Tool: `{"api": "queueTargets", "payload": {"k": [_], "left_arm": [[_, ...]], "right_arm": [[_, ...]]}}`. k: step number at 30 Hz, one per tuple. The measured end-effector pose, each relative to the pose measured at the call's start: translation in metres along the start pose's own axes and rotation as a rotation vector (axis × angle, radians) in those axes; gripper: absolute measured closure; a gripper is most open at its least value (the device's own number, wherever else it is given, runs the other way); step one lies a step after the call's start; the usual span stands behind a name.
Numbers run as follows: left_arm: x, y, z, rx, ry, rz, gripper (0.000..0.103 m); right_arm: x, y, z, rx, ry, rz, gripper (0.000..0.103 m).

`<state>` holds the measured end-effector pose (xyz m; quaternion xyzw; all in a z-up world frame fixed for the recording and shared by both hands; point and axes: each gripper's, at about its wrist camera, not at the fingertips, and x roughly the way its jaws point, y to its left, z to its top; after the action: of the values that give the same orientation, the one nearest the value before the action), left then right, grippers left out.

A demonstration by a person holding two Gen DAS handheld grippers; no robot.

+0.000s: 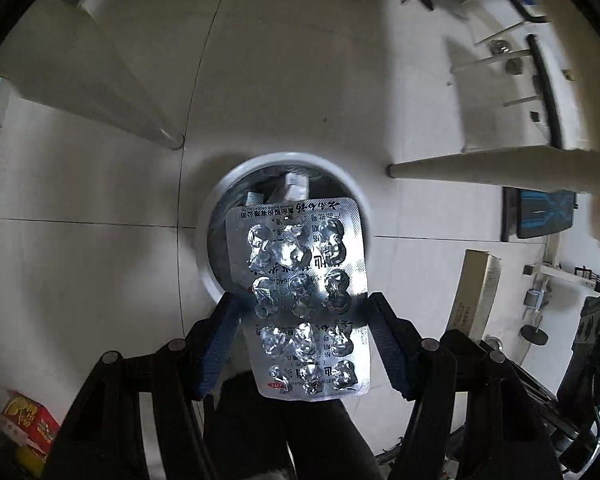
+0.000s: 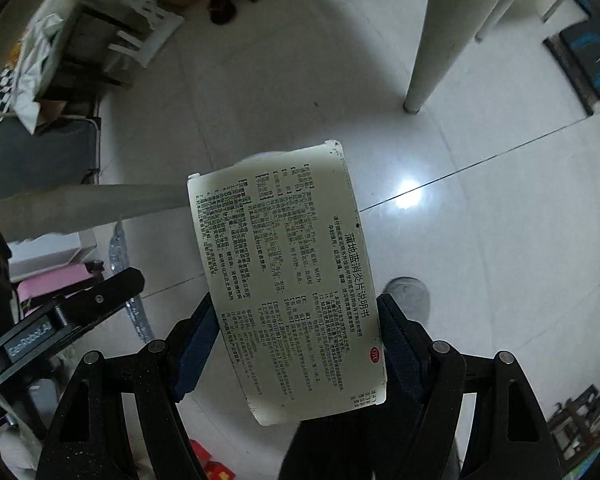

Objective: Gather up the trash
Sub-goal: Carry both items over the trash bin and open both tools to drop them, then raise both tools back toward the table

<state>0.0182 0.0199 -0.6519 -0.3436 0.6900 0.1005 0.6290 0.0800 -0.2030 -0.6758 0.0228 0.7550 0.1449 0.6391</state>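
In the left wrist view, my left gripper (image 1: 302, 312) is shut on a silver, used blister pack (image 1: 304, 296), held by its side edges. The pack hangs above a round white trash bin (image 1: 216, 204) on the floor, which holds a small box and other waste. In the right wrist view, my right gripper (image 2: 296, 320) is shut on a white medicine leaflet (image 2: 288, 276) printed with black Chinese text, held above the tiled floor. The bin is hidden in this view.
White table legs (image 1: 480, 168) (image 2: 432, 40) stand near the bin. A tall cream box (image 1: 476, 292) and a red-yellow box (image 1: 28, 420) show at the edges. The other gripper's black body (image 2: 72, 312) is at the left. A grey shoe (image 2: 408, 292) is on the floor.
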Motion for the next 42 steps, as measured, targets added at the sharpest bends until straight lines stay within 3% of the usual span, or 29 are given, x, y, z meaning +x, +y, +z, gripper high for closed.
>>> {"api": "queueTargets", "payload": {"k": [2,6,8,9,10,11,16,19,25,33,42], "left_arm": [[0.030,0.008,0.009,-0.016,0.023,-0.014,0.039],[0.053,0.021,0.016,-0.049,0.048,-0.045,0.037],[0.052,0.025,0.014,-0.064,0.043,-0.061,0.013],[0.051,0.028,0.012,-0.069,0.042,-0.055,0.007],[0.050,0.029,0.009,-0.072,0.041,-0.043,0.003],[0.047,0.030,0.007,-0.073,0.035,-0.029,0.003],[0.028,0.034,-0.009,-0.044,-0.065,0.105,0.003],[0.016,0.028,-0.019,-0.008,-0.132,0.202,0.003],[-0.012,0.020,-0.041,0.030,-0.149,0.265,0.003],[-0.057,0.003,-0.062,0.044,-0.166,0.273,0.003],[-0.129,-0.011,-0.095,0.022,-0.182,0.250,0.003]], "right_arm": [[0.029,-0.005,0.011,-0.007,0.002,-0.003,0.024],[0.079,-0.017,0.024,0.011,0.035,0.031,0.023],[0.100,-0.022,0.027,0.008,0.065,0.062,0.023],[0.107,-0.024,0.027,0.006,0.073,0.077,0.021],[0.113,-0.025,0.026,0.005,0.077,0.094,0.017],[0.119,-0.024,0.027,0.001,0.074,0.107,0.001],[0.118,-0.013,0.022,-0.063,0.050,0.082,0.000],[0.102,-0.005,0.018,-0.117,0.025,0.013,0.000],[0.054,0.009,0.008,-0.204,-0.022,-0.123,0.000],[-0.019,0.025,-0.012,-0.258,-0.047,-0.177,0.000],[-0.118,0.053,-0.048,-0.307,-0.058,-0.177,0.000]]}}
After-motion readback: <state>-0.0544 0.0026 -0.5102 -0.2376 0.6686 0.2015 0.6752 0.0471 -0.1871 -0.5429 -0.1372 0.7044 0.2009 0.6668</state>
